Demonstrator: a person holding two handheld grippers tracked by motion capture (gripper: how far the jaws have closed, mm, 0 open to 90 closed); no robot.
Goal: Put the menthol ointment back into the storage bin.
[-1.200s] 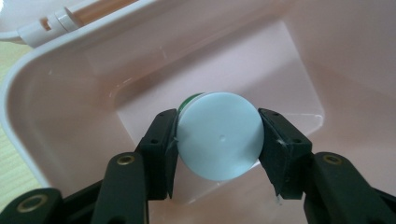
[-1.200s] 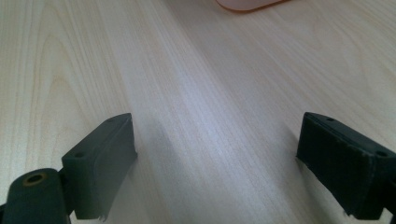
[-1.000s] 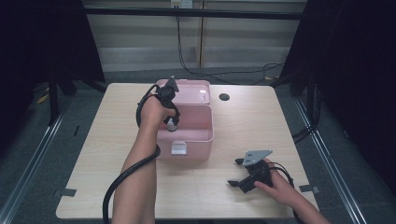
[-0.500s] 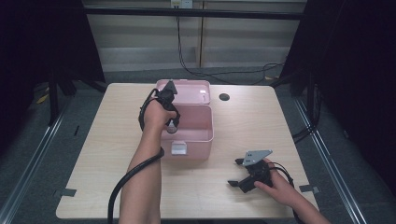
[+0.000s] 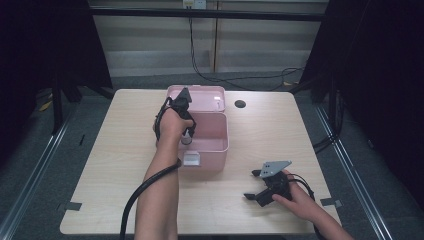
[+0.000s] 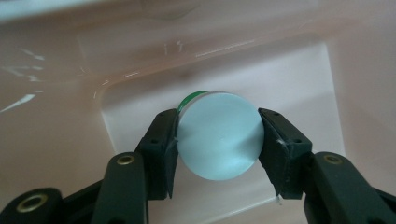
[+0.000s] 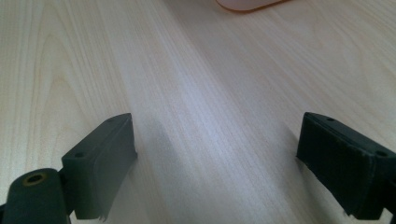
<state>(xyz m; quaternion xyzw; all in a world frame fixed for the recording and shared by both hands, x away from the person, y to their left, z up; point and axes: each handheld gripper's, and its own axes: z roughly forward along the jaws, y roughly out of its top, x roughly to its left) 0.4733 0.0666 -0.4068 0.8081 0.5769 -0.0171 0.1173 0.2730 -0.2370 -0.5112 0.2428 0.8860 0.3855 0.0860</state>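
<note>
Pale wood surface (image 5: 115,165) sits centre frame in high view, w/ grey floor and metal rails along its left and right edges and dark curtains beyond. Pink box (image 5: 215,145) stands open mid-frame, its lid (image 5: 205,92) tipped back toward the top edge; a small white latch (image 5: 191,159) shows on its near wall. Open room: the whole left third of the surface is bare, also the upper right, apart from a small dark round hole (image 5: 240,104) near the top edge right of the lid. Lower right has bare wood around the right hand.

Left hand-held gripper (image 5: 186,135) reaches down into the box from its left wall, cable (image 5: 145,187) trailing along the forearm to the bottom edge. In left gripper view the left hand-held gripper (image 6: 217,137) is clamped on a round thing (image 6: 218,135): pale frosted blue-white disc face, a thin green rim peeking at its upper left. It hangs centre frame over the box's pink floor (image 6: 299,79); can't tell if it touches.

Right hand-held gripper (image 5: 252,185) rests on the surface lower right, near the front edge, well apart from the box. In right gripper view the right hand-held gripper (image 7: 217,158) has jaws spread wide, only wood grain between; a box corner (image 7: 245,4) shows at the top edge.
</note>
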